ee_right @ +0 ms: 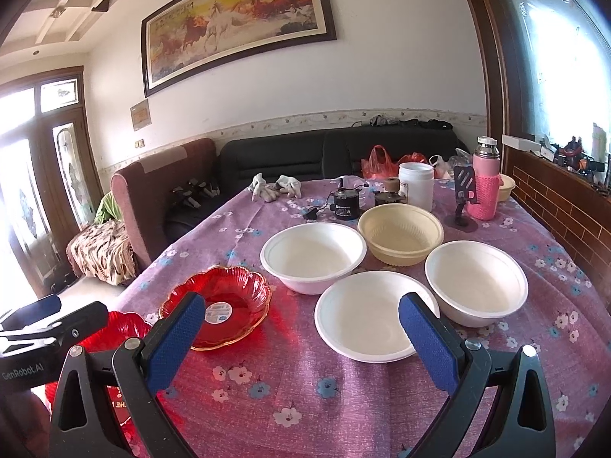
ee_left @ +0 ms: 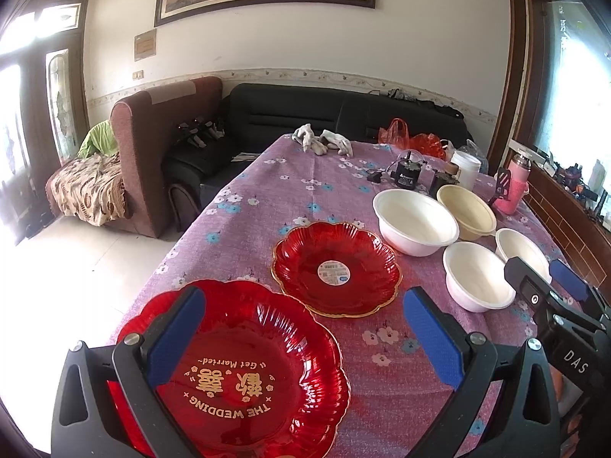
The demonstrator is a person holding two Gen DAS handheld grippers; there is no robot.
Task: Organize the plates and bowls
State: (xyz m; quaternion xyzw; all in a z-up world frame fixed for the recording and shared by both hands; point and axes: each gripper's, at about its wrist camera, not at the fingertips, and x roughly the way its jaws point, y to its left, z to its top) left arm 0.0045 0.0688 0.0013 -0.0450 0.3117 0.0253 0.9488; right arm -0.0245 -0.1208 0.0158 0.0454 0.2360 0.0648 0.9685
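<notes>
Beneath our wide-open, empty left gripper lies the scalloped red glass wedding plate, its twin at one o'clock for stacking, while our right gripper, equally spread and empty, faces the white foam bowls.

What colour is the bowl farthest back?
Pale cream-yellow bowl, clearest in the right wrist view.

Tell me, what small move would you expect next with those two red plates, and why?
Probably the left gripper eases down and closes on the rim of the near red scalloped plastic plate with gold wedding lettering. It hangs wide open right over that plate, holding nothing, and the matching red plate with a round sticker lies just beyond on the purple flowered tablecloth, a likely place to stack it.
</notes>
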